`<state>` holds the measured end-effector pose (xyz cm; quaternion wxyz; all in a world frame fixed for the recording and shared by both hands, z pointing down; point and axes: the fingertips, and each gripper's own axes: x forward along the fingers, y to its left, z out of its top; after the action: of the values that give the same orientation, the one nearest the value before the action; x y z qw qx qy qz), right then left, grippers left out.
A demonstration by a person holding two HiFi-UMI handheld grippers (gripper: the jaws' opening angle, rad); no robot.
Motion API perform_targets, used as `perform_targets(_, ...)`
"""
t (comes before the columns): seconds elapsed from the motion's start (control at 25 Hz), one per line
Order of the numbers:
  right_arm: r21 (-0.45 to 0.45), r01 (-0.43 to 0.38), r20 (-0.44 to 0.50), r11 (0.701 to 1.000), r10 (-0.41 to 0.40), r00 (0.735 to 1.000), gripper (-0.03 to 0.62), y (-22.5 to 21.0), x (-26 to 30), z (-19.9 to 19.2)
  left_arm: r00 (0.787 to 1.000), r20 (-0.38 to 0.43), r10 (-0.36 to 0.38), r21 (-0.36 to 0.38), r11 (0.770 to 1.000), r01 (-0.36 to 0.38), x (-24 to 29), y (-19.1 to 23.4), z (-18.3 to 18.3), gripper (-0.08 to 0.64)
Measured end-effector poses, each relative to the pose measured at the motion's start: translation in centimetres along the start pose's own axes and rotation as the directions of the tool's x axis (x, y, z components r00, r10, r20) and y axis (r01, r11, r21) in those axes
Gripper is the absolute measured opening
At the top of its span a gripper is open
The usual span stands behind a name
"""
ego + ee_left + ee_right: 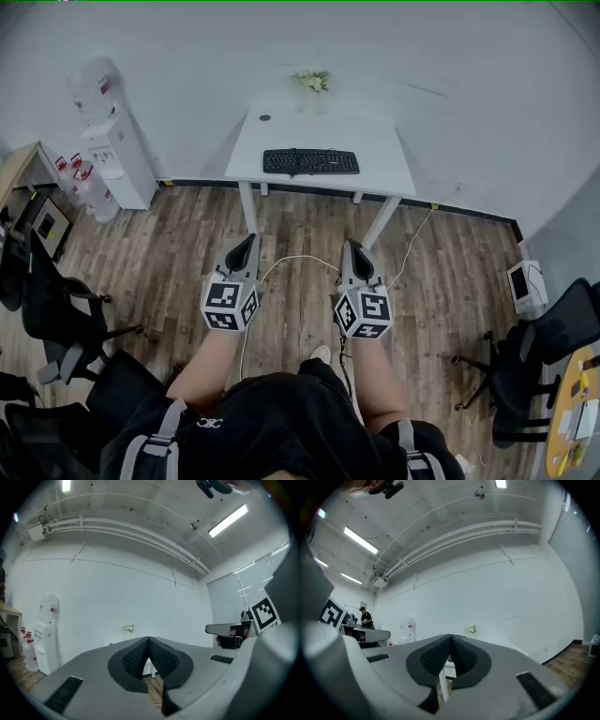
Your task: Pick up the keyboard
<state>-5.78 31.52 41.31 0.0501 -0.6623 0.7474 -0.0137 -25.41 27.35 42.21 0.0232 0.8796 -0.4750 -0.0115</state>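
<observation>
A black keyboard (310,162) lies across the middle of a white desk (388,159) against the far wall. My left gripper (247,240) and right gripper (354,246) are held side by side over the wooden floor, well short of the desk, both pointing level toward it. Each is shut with nothing between its jaws. In the left gripper view the left gripper (148,639) shows its black pads (133,657) meeting at the tip. The right gripper (450,636) looks the same in the right gripper view, a white desk leg (443,689) showing below its tips. Neither gripper view shows the keyboard.
A water dispenser (112,150) with bottles stands left of the desk. A small plant (313,82) sits at the desk's back edge. A white cable (302,260) trails over the floor. Black office chairs (56,309) stand at left and right (534,352). A wooden desk (17,167) is at far left.
</observation>
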Motion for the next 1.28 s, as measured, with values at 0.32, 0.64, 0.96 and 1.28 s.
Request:
perform_targets(0.32, 0.022, 0.014, -0.012, 1.0, -0.014, 1.0, 0.005, -1.4, 1.5, -1.1, 1.0, -0.024, 0.0, -0.002, 1.0, 0.0, 1.8, 0.1, -1.3, 0.0)
perform_targets(0.64, 0.024, -0.016, -0.029, 1.0, 0.017, 0.999, 0.005, -3.8, 5.4, -1.3, 0.999, -0.029, 0.014, 0.005, 1.0, -0.014, 6.3, 0.4, -0.8, 0.0)
perform_targets(0.96, 0.025, -0.05, -0.037, 0.998, 0.051, 0.998, 0.005, -8.0, 10.0, -0.9, 0.999, -0.037, 0.024, 0.014, 1.0, -0.023, 12.5, -0.5, -0.3, 0.0)
perform_targets(1.28, 0.031, -0.091, -0.047, 0.995, 0.092, 0.995, 0.005, -12.7, 13.7, -0.6, 0.998, -0.043, 0.055, 0.027, 0.998, -0.054, 17.8, -2.0, -0.2, 0.0)
